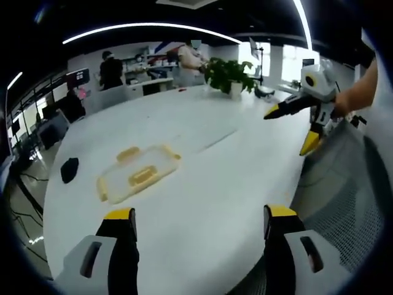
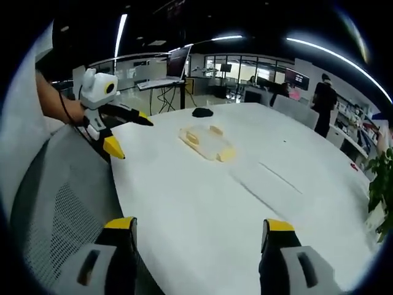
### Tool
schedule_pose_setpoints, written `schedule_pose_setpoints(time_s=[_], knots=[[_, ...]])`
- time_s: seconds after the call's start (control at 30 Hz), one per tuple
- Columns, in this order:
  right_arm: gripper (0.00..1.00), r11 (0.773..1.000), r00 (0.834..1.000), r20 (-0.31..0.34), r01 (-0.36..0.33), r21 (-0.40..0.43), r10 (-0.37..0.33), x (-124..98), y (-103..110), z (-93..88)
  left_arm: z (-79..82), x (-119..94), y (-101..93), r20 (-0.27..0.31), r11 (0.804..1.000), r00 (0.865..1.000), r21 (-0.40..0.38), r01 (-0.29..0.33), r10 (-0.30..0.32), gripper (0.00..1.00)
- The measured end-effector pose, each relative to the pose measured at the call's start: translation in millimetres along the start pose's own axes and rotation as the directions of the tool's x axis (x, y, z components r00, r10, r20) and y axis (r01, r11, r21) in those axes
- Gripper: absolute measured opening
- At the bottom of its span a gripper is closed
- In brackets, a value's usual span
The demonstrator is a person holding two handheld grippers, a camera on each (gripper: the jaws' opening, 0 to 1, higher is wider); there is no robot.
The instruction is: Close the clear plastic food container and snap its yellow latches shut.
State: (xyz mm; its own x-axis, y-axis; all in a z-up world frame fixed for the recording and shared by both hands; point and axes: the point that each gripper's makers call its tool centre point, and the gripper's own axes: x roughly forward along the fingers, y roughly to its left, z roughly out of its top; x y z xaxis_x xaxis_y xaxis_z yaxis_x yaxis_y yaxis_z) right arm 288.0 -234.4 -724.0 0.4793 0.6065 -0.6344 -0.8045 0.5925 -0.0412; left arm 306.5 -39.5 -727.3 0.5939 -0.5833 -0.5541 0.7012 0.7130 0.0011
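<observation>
Clear plastic food container with yellow latches (image 1: pixel 137 173), lying flat mid-way across white round table (image 1: pixel 202 203). Left gripper (image 1: pixel 199 221) and right gripper (image 2: pixel 199 230) both spread wide, grasping nothing, above near table edge.

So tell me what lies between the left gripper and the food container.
Just bare white table: in the left gripper view nothing sits between the left gripper and the food container.

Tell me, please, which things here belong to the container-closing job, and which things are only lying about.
For the job: clear container, its yellow latches, left gripper, right gripper.

Lying about: black object, potted plant, mesh chair.
</observation>
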Motion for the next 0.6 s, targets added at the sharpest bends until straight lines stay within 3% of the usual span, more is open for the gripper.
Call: schedule_pose_setpoints(time_s=[0.2, 0.6], knots=[[0.78, 0.999, 0.999, -0.018, -0.03, -0.013, 0.03, 9.8, -0.4, 0.8, -1.6, 5.7, 6.3, -0.02, 0.999, 1.0, 0.04, 0.007, -0.006, 0.82], [0.77, 0.994, 0.996, -0.019, -0.09, -0.064, 0.089, 37.4, -3.1, 18.5, 2.2, 21.2, 22.7, -0.049, 0.996, 0.998, 0.083, 0.037, -0.033, 0.81]])
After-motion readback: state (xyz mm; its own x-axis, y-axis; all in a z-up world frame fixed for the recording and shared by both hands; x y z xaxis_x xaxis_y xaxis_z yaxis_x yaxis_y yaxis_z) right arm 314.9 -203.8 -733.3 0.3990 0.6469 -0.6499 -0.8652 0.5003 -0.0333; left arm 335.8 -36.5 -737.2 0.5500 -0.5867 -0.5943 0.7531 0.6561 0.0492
